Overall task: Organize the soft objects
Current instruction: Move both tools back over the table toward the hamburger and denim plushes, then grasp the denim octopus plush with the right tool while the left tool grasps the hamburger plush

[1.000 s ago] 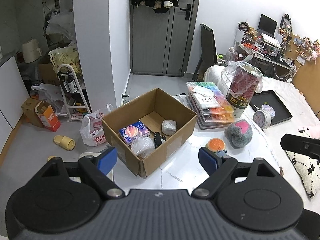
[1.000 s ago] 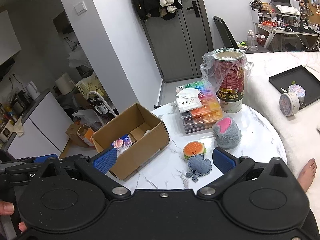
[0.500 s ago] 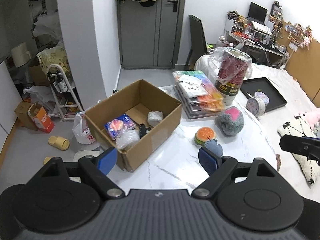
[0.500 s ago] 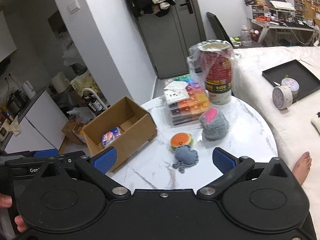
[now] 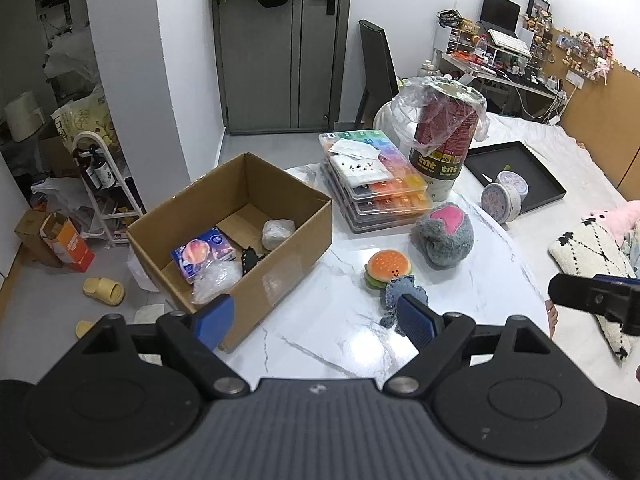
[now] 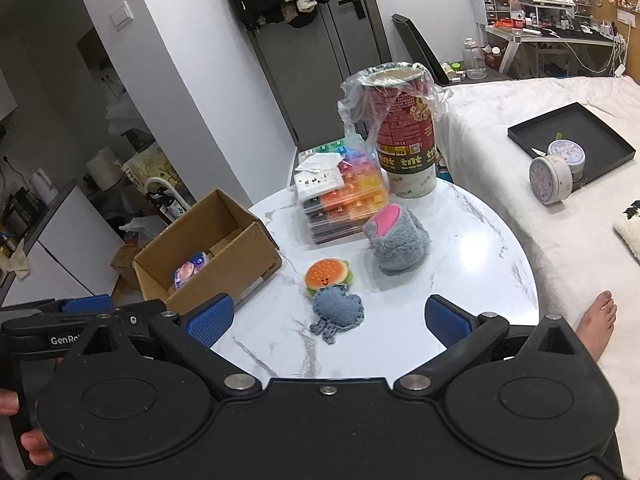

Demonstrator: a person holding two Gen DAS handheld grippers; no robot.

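White marble table (image 5: pixel 320 332) is carrying three soft toys at centre frame: burger plush (image 5: pixel 387 267), denim octopus (image 6: pixel 337 311) touching it, grey plush (image 5: pixel 443 237) beside. Cardboard box (image 5: pixel 288 256) is sitting left. Both the left hand-held gripper (image 5: pixel 314 320) and the right hand-held gripper (image 6: pixel 326 316) are gaping wide, holding nothing.

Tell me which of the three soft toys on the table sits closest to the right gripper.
The blue denim jellyfish toy, lying between the open right gripper pads. The burger plush touches it farther back; the grey plush is farthest.

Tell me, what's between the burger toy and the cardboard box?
Nothing: only bare marble tabletop lies between the burger toy and the cardboard box, clearest in the right wrist view.
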